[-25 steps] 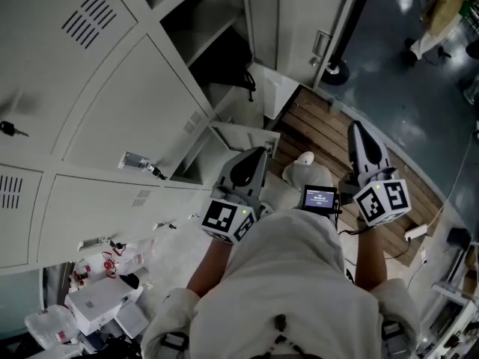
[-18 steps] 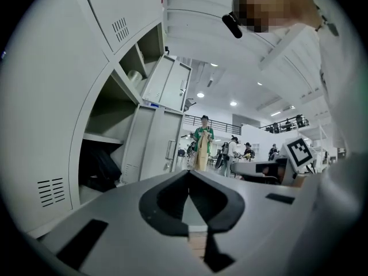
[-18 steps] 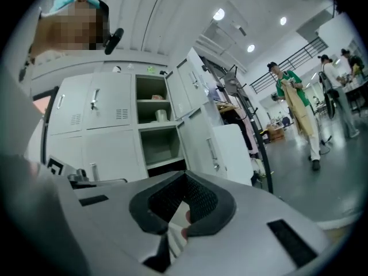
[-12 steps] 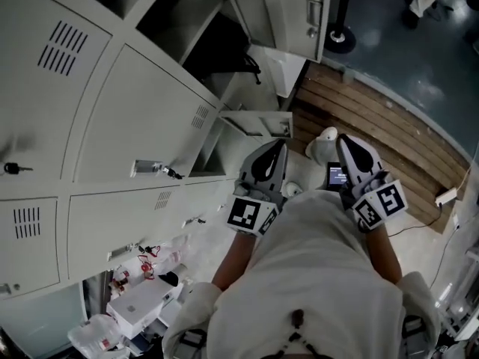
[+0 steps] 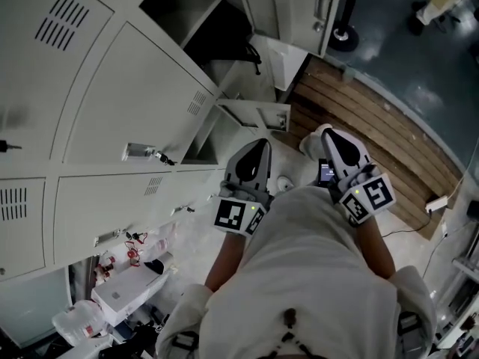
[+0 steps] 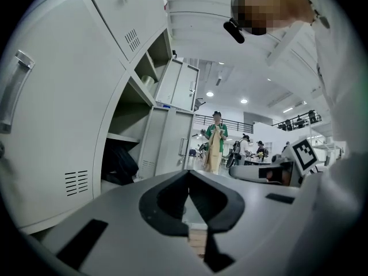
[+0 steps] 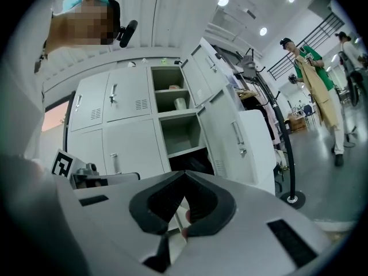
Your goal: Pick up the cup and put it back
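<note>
A pale cup (image 7: 180, 103) stands on the middle shelf of an open locker (image 7: 178, 117); from the left gripper view it is a small pale shape (image 6: 148, 82) on that shelf. The head view does not show it. My left gripper (image 5: 258, 146) and right gripper (image 5: 327, 133) are held side by side in front of the person's chest, pointing at the lockers. The left gripper (image 6: 188, 175) is shut, with nothing between its jaws. The right gripper (image 7: 184, 175) is also shut and empty. Both are well short of the cup.
A dark bag (image 7: 192, 164) fills the bottom compartment of the open locker. An open locker door (image 5: 258, 114) juts out by the left gripper. A post on a round base (image 7: 289, 197) stands right, wooden planks (image 5: 367, 126) underfoot. Boxes and bags (image 5: 112, 298) clutter the floor. People (image 6: 215, 140) stand far behind.
The right gripper has swung in closer to the left one, and both sit a little nearer the lockers. Both stay shut and empty.
</note>
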